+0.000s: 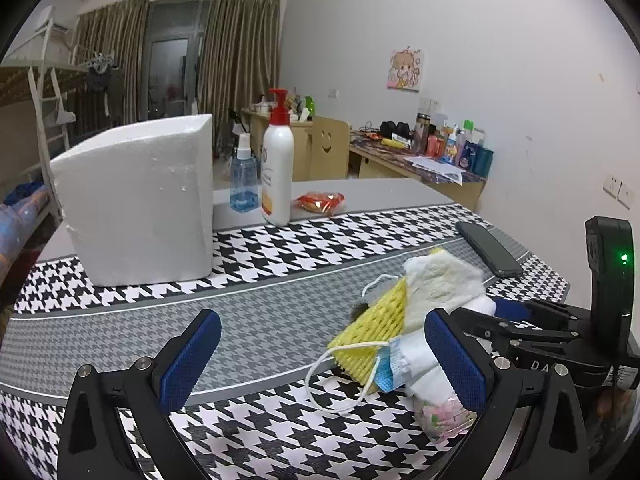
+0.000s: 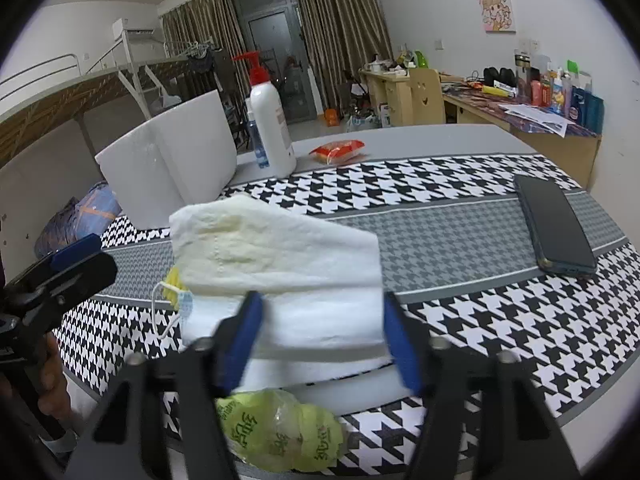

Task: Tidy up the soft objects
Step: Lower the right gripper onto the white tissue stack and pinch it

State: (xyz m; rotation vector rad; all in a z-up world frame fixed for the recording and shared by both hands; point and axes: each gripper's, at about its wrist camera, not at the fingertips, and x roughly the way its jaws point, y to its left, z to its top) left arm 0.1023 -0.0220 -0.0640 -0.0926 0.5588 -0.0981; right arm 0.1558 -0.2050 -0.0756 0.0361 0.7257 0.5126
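So we've got a little heap of soft stuff on the houndstooth tabletop: a folded white tissue on top, a yellow foam net, a blue face mask with loose ear loops, and a pink flowery tissue pack. Nearest the right camera there's also a green plastic bag.

Our right gripper has its fingers spread to either side of the tissue's near edge; we can't tell if the pads are touching it yet. Our left gripper is wide open with nothing in it, sitting just left of the pile.

Handling-wise, we reckon it's all featherlight and floppy. The tissue will probably sag and may unfold or tear if pinched at one corner, so we'd grab across the thick folded edge. The mask loops look ready to snag on the net, so we'd lift slow. The white foam box is likely where it all goes.
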